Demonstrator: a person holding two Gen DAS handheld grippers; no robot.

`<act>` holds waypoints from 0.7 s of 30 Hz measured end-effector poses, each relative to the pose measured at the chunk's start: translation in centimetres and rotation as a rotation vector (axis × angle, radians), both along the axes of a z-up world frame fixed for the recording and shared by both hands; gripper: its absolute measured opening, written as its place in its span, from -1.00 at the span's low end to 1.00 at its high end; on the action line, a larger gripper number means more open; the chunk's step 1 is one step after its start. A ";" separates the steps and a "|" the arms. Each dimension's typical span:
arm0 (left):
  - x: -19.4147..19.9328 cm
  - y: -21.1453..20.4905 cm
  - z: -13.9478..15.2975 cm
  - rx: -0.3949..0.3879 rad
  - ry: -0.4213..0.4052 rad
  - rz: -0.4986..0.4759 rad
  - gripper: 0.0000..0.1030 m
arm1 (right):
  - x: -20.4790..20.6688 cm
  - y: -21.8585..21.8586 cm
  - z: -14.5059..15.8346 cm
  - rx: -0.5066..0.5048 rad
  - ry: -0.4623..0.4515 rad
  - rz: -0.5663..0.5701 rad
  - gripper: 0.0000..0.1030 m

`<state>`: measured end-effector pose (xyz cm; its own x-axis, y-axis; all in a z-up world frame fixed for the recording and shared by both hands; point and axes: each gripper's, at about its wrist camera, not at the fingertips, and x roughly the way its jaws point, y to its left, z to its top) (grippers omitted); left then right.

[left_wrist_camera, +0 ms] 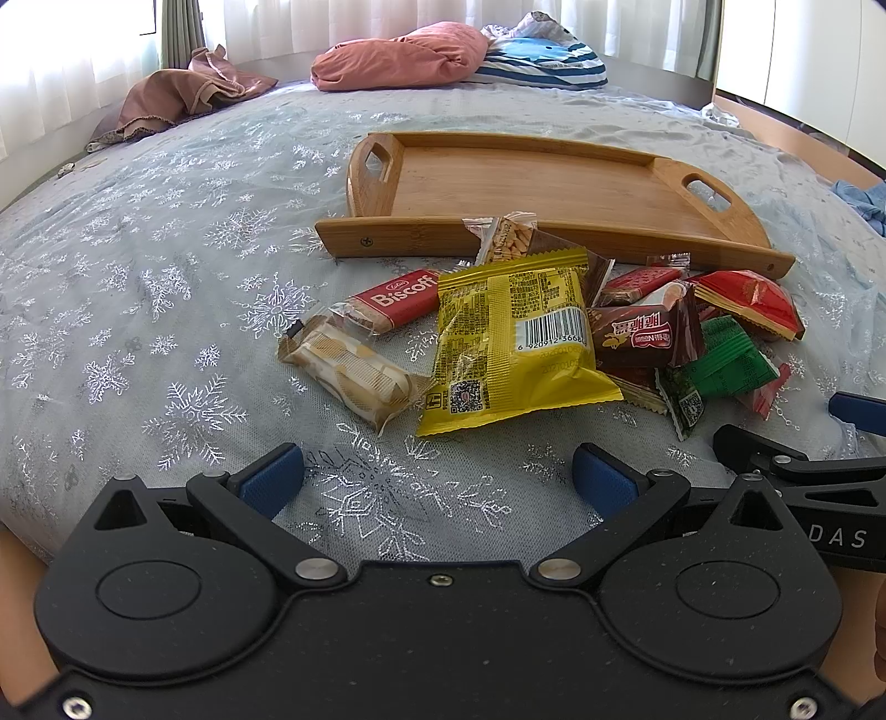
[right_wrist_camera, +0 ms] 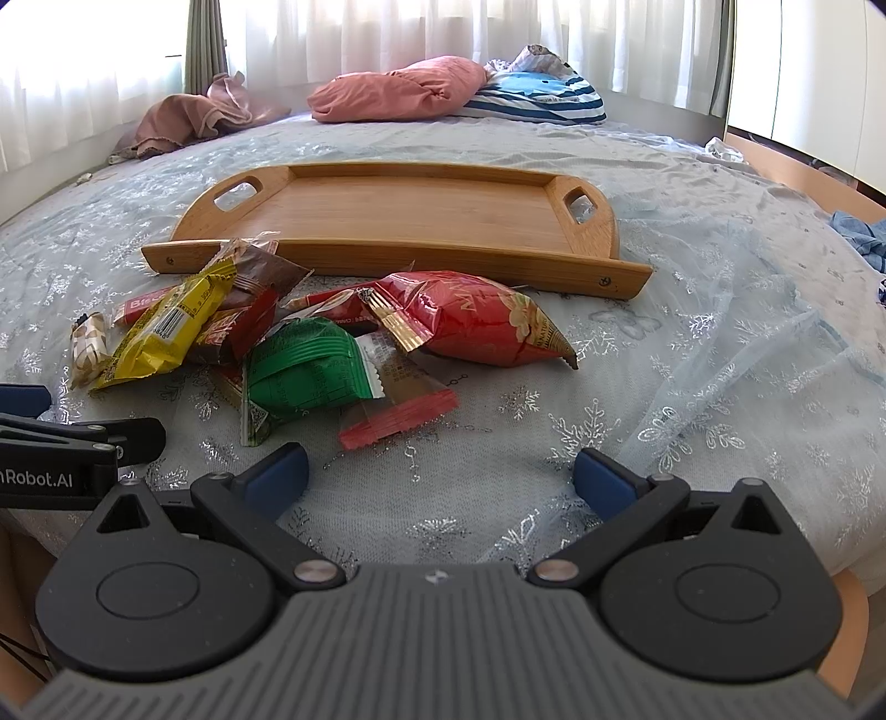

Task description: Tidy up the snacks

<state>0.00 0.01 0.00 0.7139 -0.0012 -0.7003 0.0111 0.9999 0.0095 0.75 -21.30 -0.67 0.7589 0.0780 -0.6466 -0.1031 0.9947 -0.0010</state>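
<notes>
Sunlit bedroom, snowflake-patterned bed [left_wrist_camera: 166, 310] carrying everything. Left hand-held gripper [left_wrist_camera: 437, 482] hovering low and level over the bedspread, jaws spread, gripping nothing. Right hand-held gripper [right_wrist_camera: 440, 479] hovering alongside at 3 o'clock, equally spread and empty. Snack pile [left_wrist_camera: 520, 332] lying at 12 o'clock, touching wooden tray [left_wrist_camera: 531, 183] beyond.

Bright curtained backlight [left_wrist_camera: 387, 22], perhaps overexposed; fisheye-bowed edges.

Bedroom, daylight through sheer curtains

A bed [left_wrist_camera: 166, 266] under a pale blue snowflake spread; a pink pillow [left_wrist_camera: 398, 55], a striped cushion [left_wrist_camera: 545, 63] and crumpled brownish cloth [left_wrist_camera: 183, 97] lie at the far edge, below white curtains [right_wrist_camera: 387, 39] and what may be wooden flooring [right_wrist_camera: 797, 166].
</notes>
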 end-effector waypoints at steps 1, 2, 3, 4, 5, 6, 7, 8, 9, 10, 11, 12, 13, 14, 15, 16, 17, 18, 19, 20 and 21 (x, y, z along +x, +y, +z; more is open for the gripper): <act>0.0 0.0 0.0 0.000 0.000 0.000 1.00 | 0.0 0.0 0.0 0.000 0.000 0.000 1.00; 0.0 0.0 0.0 0.000 0.000 0.000 1.00 | 0.0 0.0 0.1 0.000 0.000 0.000 1.00; 0.0 0.0 0.0 0.000 0.000 0.000 1.00 | 0.0 0.0 0.1 0.000 0.000 0.000 1.00; 0.0 0.0 0.0 0.000 0.000 0.000 1.00 | 0.0 0.0 0.1 -0.001 0.000 0.000 1.00; 0.0 0.0 0.0 0.000 0.000 0.000 1.00 | 0.0 0.0 0.1 -0.001 0.000 0.000 1.00; 0.0 0.0 0.0 0.000 0.000 0.000 1.00 | 0.0 0.0 0.1 0.000 -0.001 0.000 1.00; 0.0 0.0 0.0 0.000 0.000 0.000 1.00 | 0.0 0.0 0.1 0.000 -0.001 0.000 1.00; 0.0 0.0 0.0 0.000 0.000 0.000 1.00 | 0.0 0.0 0.1 -0.002 -0.002 0.000 1.00; 0.0 0.0 0.0 0.000 0.000 0.000 1.00 | 0.0 0.0 0.1 -0.003 -0.003 0.001 1.00; 0.0 0.0 0.0 0.000 0.000 0.000 1.00 | 0.1 0.1 -0.1 -0.003 -0.002 0.002 1.00; 0.0 0.0 0.0 0.000 -0.001 0.000 1.00 | 0.1 0.1 0.0 -0.004 -0.002 0.002 1.00; 0.0 0.0 0.0 0.001 -0.001 0.000 1.00 | 0.1 0.2 0.1 -0.004 -0.001 0.002 1.00; 0.0 0.0 0.0 0.001 -0.001 0.000 1.00 | 0.0 0.1 -0.1 -0.004 -0.002 0.004 1.00; 0.0 0.0 0.0 0.000 -0.001 0.000 1.00 | -0.1 0.1 -0.2 -0.005 -0.003 0.006 1.00; 0.0 0.0 0.0 0.000 0.000 0.000 1.00 | -0.1 0.1 -0.2 -0.005 -0.003 0.006 1.00; 0.0 0.0 0.0 0.000 0.000 0.000 1.00 | -0.1 0.1 -0.1 -0.005 -0.003 0.005 1.00; 0.0 0.0 0.0 0.000 0.000 0.000 1.00 | -0.1 0.1 -0.1 -0.005 -0.003 0.005 1.00; 0.0 0.0 0.0 0.000 -0.001 0.000 1.00 | -0.1 0.1 -0.1 -0.006 -0.003 0.005 1.00; 0.0 0.0 0.0 0.000 -0.001 0.000 1.00 | -0.1 0.1 -0.2 -0.005 -0.003 0.005 1.00; 0.0 0.0 0.0 0.001 -0.001 0.000 1.00 | -0.1 0.1 -0.1 -0.005 -0.003 0.005 1.00; 0.0 0.0 0.0 0.001 -0.001 0.000 1.00 | -0.1 0.1 -0.2 -0.005 -0.003 0.005 1.00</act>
